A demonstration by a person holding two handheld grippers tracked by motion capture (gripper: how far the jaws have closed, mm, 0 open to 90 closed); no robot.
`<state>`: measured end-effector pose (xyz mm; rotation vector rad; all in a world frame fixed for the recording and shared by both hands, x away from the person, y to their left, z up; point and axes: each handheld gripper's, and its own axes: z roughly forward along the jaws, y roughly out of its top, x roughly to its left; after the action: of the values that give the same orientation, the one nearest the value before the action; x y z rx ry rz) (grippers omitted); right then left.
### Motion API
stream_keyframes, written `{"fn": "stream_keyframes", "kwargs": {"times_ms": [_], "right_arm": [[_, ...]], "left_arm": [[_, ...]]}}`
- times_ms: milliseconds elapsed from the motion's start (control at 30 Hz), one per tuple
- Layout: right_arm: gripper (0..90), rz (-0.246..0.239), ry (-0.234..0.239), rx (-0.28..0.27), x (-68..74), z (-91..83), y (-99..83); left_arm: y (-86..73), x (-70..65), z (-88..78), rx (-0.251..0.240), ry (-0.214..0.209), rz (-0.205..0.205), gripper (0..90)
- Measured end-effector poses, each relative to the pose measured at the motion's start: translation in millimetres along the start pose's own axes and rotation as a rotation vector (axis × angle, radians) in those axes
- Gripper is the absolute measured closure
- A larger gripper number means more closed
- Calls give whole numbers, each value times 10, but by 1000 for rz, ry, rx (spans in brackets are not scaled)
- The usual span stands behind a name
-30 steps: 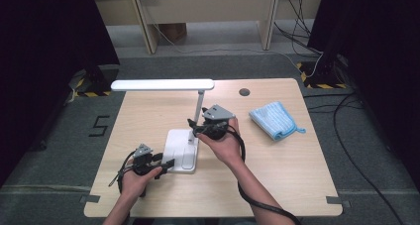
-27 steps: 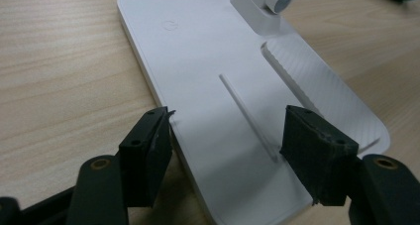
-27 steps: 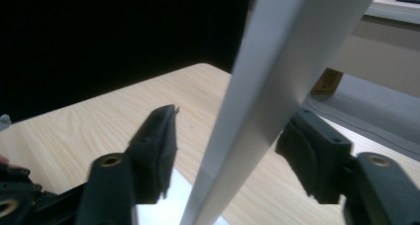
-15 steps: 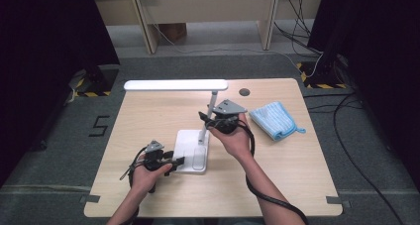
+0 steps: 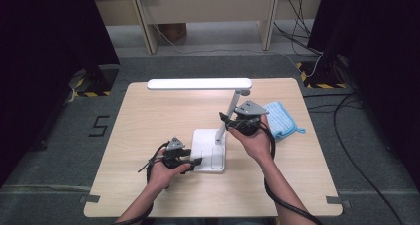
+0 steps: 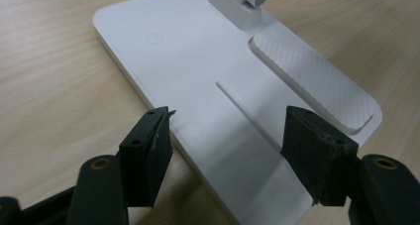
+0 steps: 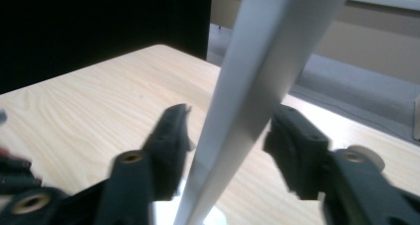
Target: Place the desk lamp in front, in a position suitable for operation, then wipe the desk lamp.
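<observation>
A white desk lamp stands on the wooden table, with its long head (image 5: 198,84) level, its slanted stem (image 5: 230,111) and its flat base (image 5: 210,148). My left gripper (image 5: 198,161) is at the base's near left corner. In the left gripper view the jaws (image 6: 228,150) press on the two edges of that corner of the base (image 6: 198,61). My right gripper (image 5: 225,120) straddles the stem halfway up. Its jaws (image 7: 228,136) have just been opening, with the stem (image 7: 257,61) between them and a thin gap at one pad.
A folded blue cloth (image 5: 282,118) lies on the table (image 5: 148,131) right of the lamp, close behind my right hand. Black cables trail from both grippers over the near table edge. Beyond the table are grey floor and wooden furniture legs.
The lamp has slid to the right across the table, and both hands and grippers moved right with it. The lamp head now reaches less far left.
</observation>
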<state>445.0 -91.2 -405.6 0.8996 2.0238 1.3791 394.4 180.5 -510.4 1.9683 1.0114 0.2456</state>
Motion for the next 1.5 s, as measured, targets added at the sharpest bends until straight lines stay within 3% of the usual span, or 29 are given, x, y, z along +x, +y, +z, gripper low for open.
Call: {"fn": "stream_keyframes", "kwargs": {"times_ms": [133,200,300,467,600,733,967,1167,1233,1500], "right_arm": [[376,-18,9,52,-7,-203,-136],[350,-2,-8,64,-49,-316,-271],[345,36,-48,90,-180,-467,-504],[398,119,-153,128,-419,-673,-818],[432,187,-209,144,-560,-811,-970],[434,198,-229,138,-599,-877,-1019],[435,197,-279,167,-725,-892,-1013],[362,156,-305,275,-1000,-703,-920],[352,219,-289,302,-1183,-558,-945],[335,249,-290,354,-1371,-341,-968]], "left_arm": [[-18,80,-286,-54,27,4,323],[-58,131,-418,-64,53,20,318],[-182,203,-575,-69,77,-1,310],[-376,230,-647,-91,90,-32,300],[-426,283,-703,-129,112,-51,299],[-420,278,-730,-163,121,-36,297],[-371,258,-730,-185,117,-20,295],[-338,239,-705,-189,110,10,294],[-339,249,-695,-194,107,3,293],[-348,239,-672,-187,98,6,291]]}}
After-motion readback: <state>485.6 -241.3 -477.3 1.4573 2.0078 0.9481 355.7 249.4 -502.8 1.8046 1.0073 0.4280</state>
